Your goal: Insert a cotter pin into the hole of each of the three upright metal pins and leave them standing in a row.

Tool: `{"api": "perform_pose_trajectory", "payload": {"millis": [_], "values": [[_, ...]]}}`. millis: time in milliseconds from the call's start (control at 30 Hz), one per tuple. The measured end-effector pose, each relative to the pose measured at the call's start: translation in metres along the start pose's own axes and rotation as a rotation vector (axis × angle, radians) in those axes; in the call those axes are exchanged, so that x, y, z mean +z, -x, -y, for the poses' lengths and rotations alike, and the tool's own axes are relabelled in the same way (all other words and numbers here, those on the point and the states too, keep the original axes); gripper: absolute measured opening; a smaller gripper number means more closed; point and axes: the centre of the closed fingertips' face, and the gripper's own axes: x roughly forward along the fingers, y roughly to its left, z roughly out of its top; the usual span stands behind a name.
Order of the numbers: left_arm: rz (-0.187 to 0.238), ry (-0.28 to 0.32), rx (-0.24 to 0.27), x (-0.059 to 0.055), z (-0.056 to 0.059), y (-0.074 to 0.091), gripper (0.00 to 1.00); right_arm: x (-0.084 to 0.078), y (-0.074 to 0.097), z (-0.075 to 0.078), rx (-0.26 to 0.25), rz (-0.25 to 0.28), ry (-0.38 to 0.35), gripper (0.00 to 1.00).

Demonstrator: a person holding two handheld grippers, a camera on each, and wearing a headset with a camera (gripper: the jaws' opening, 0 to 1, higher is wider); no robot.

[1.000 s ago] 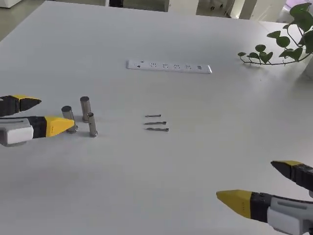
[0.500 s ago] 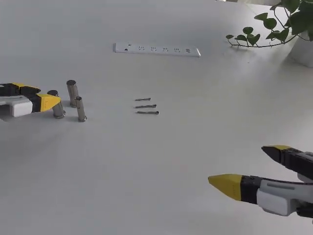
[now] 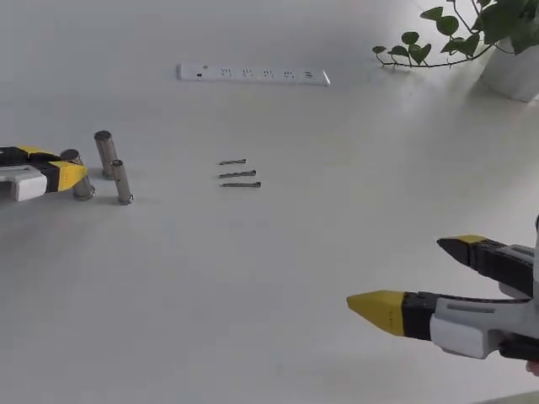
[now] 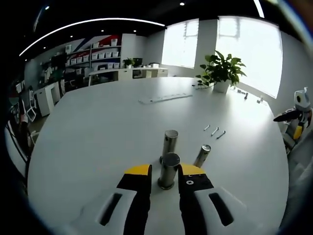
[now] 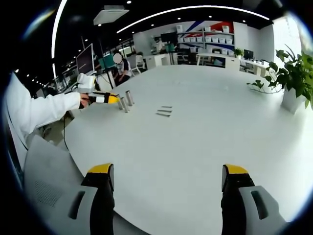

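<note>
Three upright metal pins stand close together at the table's left: the far pin [image 3: 105, 152], the right pin [image 3: 123, 182] and the near pin [image 3: 81, 180]. My left gripper [image 3: 59, 162] lies level with its yellow-tipped jaws narrowly on either side of the near pin [image 4: 168, 169], open, a thin gap showing on one side. Beyond it are the other two pins [image 4: 169, 143] [image 4: 202, 155]. Three cotter pins [image 3: 239, 173] lie in a short stack at mid-table. My right gripper [image 3: 413, 278] hovers at the near right, wide open and holding nothing [image 5: 168, 170].
A white power strip [image 3: 253, 74] lies at the back of the table. A potted trailing plant [image 3: 472, 25] stands at the back right corner. The white tabletop [image 3: 278, 269] runs bare between the cotter pins and my right gripper.
My left gripper's jaws have narrowed from wide apart and come around the near pin. The head camera has shifted, so everything sits higher and further left. My right gripper has hardly moved.
</note>
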Motion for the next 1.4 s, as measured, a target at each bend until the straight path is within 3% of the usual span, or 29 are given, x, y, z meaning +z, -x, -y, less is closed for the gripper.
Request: {"api": "perform_pose_trajectory", "payload": {"millis": [133, 433, 500, 700, 767, 867, 1133, 1267, 1400], "values": [[0.007, -0.018, -0.028, 0.001, 0.007, 0.005, 0.12, -0.002, -0.002, -0.002, 0.006, -0.005, 0.001, 0.89], [0.017, -0.048, -0.033, 0.002, 0.011, 0.005, 0.11, -0.004, -0.004, -0.005, 0.017, -0.012, 0.002, 0.89], [0.030, -0.112, -0.022, 0.003, 0.012, 0.005, 0.11, -0.004, -0.004, -0.006, 0.020, -0.013, -0.001, 0.89], [0.039, -0.092, 0.008, 0.004, 0.009, 0.006, 0.11, -0.005, -0.005, -0.010, 0.033, -0.009, -0.015, 0.89], [0.038, -0.026, 0.017, 0.004, 0.007, 0.008, 0.10, -0.007, -0.006, -0.007, 0.017, -0.016, -0.024, 0.90], [0.036, -0.022, 0.016, 0.005, 0.003, 0.012, 0.10, -0.006, -0.005, -0.007, 0.018, -0.007, -0.029, 0.90], [0.078, -0.065, 0.030, 0.026, -0.001, 0.039, 0.10, -0.005, -0.005, -0.010, 0.026, -0.001, -0.017, 0.89], [0.103, -0.108, 0.021, 0.033, 0.004, 0.047, 0.10, -0.008, -0.007, -0.015, 0.042, -0.011, -0.016, 0.89], [0.126, -0.133, 0.002, 0.043, 0.018, 0.059, 0.10, -0.007, -0.007, -0.019, 0.053, -0.005, -0.007, 0.89]]}}
